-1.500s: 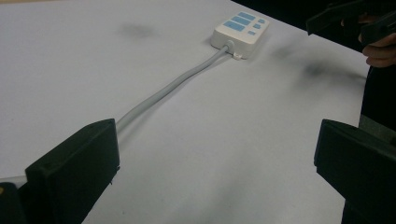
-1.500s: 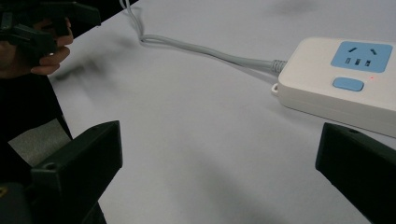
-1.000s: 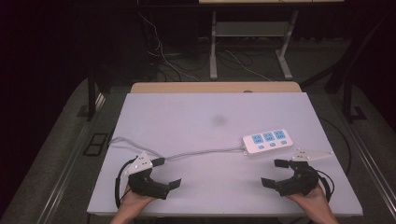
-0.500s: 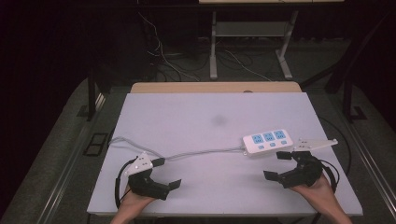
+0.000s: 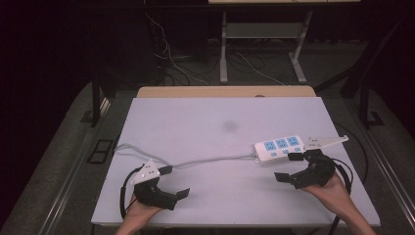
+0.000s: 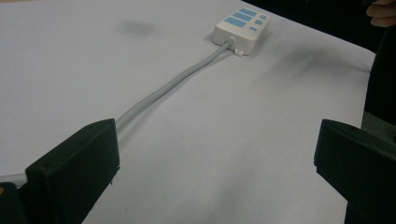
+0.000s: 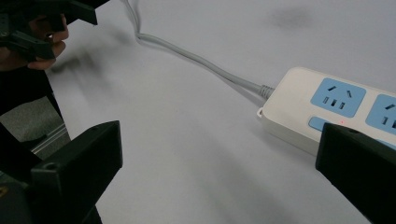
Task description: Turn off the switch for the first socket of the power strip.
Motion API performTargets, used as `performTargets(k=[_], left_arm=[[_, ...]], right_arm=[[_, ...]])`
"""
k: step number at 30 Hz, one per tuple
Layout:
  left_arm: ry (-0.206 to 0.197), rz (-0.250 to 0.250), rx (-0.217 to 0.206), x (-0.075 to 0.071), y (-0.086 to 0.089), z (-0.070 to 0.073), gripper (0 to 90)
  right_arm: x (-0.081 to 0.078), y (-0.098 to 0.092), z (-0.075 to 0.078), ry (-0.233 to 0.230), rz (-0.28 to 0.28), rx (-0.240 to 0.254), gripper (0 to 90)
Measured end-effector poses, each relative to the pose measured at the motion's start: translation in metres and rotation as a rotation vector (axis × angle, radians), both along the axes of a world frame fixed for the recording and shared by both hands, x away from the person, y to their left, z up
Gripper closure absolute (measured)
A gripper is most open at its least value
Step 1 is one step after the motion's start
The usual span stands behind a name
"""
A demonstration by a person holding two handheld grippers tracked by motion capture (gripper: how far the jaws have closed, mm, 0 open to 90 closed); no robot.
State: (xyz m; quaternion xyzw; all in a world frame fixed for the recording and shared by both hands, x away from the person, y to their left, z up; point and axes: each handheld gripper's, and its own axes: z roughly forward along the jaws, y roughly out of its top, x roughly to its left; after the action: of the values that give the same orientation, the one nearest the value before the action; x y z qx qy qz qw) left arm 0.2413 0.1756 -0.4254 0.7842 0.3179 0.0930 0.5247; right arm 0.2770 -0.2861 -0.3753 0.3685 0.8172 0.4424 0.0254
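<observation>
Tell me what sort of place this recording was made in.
Probably a lab or test room, not a home: a bare white table carrying just a power strip, loose cables on the floor behind, and metal desk legs in a dark room.

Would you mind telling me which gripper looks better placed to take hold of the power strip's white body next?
Probably the right gripper: its open jaws sit right beside the power strip, one jaw already at its near edge. The left gripper, also open, rests across the table, nearer the grey cord.
</observation>
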Motion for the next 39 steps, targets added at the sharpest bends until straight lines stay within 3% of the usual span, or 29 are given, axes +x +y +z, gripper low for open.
performTargets(k=[8,13,22,39], left_arm=[[-0.001,0.000,0.001,0.000,0.000,0.000,0.0],[-0.001,0.002,0.000,0.000,0.001,0.000,0.0],[0.000,0.003,0.000,0.000,0.001,0.000,0.0],[0.003,0.007,-0.004,0.000,0.002,0.000,0.0]], right_arm=[[0.013,0.005,0.000,0.018,0.038,-0.054,0.4],[0.022,0.005,0.003,0.028,0.052,-0.059,0.4],[0.034,0.003,0.010,0.036,0.058,-0.067,0.4],[0.062,0.000,0.017,0.056,0.059,-0.134,0.4]])
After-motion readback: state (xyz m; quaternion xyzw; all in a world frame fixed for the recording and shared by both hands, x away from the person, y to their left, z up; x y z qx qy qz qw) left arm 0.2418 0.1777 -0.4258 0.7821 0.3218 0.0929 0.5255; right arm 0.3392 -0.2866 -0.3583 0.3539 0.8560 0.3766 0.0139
